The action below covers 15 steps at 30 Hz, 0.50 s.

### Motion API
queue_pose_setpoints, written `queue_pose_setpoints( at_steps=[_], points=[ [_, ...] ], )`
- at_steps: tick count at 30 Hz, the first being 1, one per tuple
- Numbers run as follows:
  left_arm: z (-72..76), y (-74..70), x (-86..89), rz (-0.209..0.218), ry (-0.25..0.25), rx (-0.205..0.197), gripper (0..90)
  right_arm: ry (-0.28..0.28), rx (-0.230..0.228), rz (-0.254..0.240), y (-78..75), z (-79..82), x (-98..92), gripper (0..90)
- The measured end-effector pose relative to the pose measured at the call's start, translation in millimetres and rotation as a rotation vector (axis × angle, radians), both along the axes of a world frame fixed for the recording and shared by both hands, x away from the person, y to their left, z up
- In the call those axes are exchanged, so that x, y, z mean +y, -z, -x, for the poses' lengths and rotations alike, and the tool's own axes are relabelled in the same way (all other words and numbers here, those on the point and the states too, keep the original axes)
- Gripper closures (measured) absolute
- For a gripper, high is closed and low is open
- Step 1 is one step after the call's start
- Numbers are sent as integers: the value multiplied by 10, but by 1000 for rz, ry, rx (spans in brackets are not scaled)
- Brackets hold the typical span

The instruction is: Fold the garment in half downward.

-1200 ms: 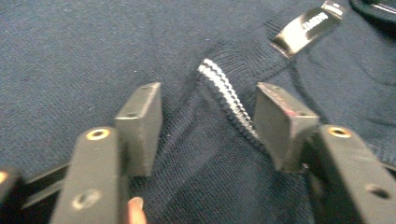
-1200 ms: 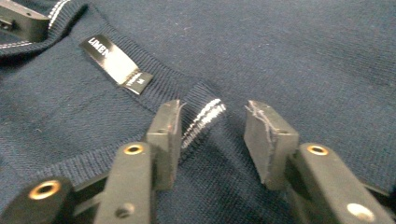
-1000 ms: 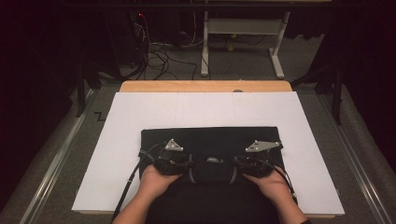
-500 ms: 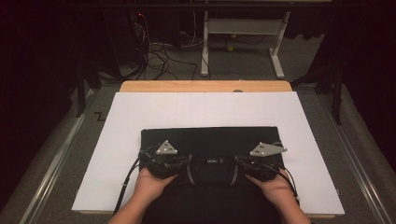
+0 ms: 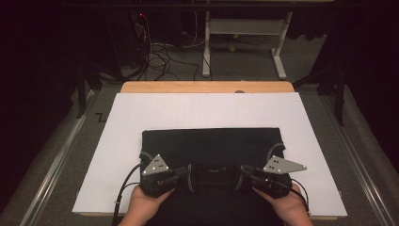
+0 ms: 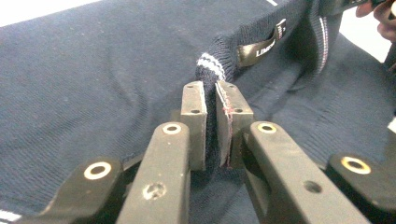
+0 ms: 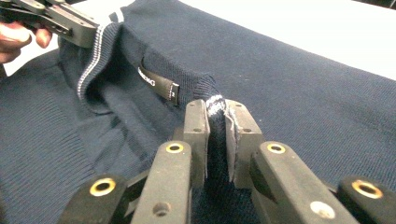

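Note:
A dark navy knitted sweater lies on a white sheet. Its ribbed collar has white stripes and a sewn-in label. My left gripper sits at the collar's left side; in the left gripper view its jaws have just been closing and the gripper is shut on the collar rim. My right gripper sits at the collar's right side. Its jaws have also just been closing, and the gripper pinches the striped collar edge near the label. Both hold the fabric raised a little.
The wooden table edge shows beyond the sheet. A desk frame and cables stand on the floor behind. Metal rails run along both sides. The other hand's gripper shows at the top left of the right gripper view.
Both hands and grippers have drawn back toward the table's near edge and slightly apart, taking the collar with them.

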<state>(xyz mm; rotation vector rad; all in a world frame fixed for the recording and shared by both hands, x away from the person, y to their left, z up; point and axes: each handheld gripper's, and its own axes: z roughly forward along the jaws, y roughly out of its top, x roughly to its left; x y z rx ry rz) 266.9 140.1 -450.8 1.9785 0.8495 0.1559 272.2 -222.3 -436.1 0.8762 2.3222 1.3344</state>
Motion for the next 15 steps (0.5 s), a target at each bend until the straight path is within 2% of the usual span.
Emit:
queue_pose_setpoints(
  at_steps=[4, 11, 15],
  points=[
    [37, 9, 6, 16, 10, -1, 789, 1, -4, 3, 11, 39, -14, 807],
    [121, 16, 23, 16, 34, -1, 788, 6, -20, 11, 24, 143, -26, 806],
    [171, -13, 28, 19, 39, -16, 789, 2, -25, 10, 24, 220, -47, 807]
  ],
)
